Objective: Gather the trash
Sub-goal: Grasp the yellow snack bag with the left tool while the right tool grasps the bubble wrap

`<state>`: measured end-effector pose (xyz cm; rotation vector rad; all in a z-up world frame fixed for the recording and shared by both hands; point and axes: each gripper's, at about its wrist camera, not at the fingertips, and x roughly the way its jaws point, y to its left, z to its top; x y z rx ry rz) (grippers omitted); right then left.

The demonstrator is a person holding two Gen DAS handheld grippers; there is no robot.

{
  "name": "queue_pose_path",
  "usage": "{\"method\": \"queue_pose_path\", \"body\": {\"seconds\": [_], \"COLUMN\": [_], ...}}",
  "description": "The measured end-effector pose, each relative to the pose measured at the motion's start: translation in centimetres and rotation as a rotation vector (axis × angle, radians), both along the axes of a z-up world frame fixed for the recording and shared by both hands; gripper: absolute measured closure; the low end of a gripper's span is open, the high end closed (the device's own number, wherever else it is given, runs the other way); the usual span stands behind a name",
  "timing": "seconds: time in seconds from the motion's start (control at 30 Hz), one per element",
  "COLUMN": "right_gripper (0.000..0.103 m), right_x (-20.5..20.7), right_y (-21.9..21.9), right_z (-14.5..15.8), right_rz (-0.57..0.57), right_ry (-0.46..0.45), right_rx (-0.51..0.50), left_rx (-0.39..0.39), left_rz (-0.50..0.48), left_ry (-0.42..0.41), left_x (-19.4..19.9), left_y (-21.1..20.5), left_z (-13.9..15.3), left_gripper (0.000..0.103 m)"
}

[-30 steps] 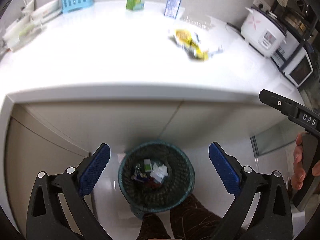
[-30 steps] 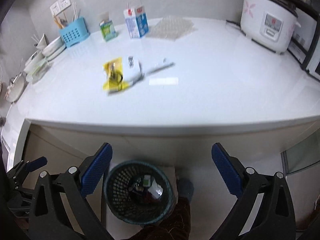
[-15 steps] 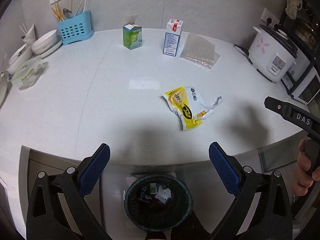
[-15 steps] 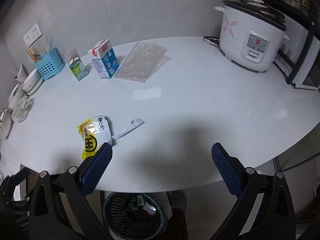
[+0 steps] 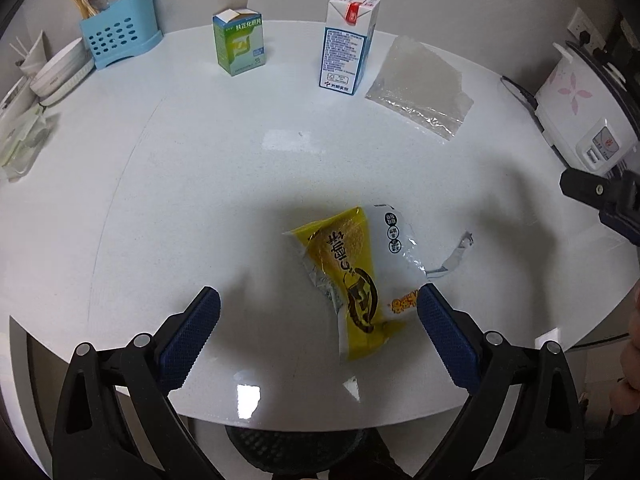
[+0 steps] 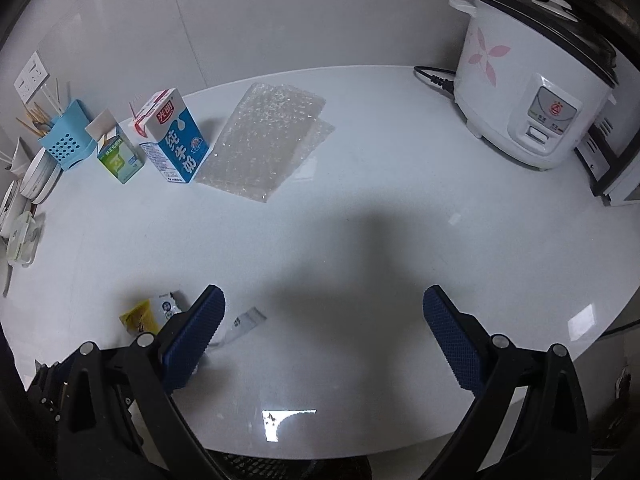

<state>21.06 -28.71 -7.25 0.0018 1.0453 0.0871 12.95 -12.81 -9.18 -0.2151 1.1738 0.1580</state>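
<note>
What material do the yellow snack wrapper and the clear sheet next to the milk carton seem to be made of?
The yellow snack wrapper looks like thin glossy plastic film, probably foil-lined: it is crinkled, with a silvery torn strip. The clear sheet looks like transparent bubble wrap, since small bubbles show in the right wrist view.

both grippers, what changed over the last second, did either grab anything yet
Both grippers rose from the trash basket under the counter edge to above the countertop and pushed forward. The left gripper now hangs open beside the yellow snack wrapper; the right gripper is open over bare counter. Nothing was grabbed. The wrapper, milk carton, green box and bubble wrap stayed put.
</note>
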Motion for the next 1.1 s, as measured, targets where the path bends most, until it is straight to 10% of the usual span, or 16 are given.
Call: {"method": "queue_pose_path", "body": {"seconds": [0.57, 0.83, 1.1], "right_gripper": [0.008, 0.008, 0.021], "right_x": [17.9, 21.5, 21.5], "right_y": [5.2, 8.0, 9.0], "right_z": [-4.9, -7.6, -7.9], "right_rz": [0.027, 0.03, 0.043], "right_ry": [0.155, 0.198, 0.197], "right_rx": [0.101, 0.019, -0.023], "left_rx": [0.016, 0.034, 0.026], "left_rz": [0.108, 0.117, 0.088], "left_ry": [0.135, 0.159, 0.147], "left_x": [4.1, 4.1, 3.8], "left_y": [-0.1, 0.6, 1.8], "left_z": [-3.7, -3.2, -2.8], "left_gripper": [0.024, 0.072, 0.085]}}
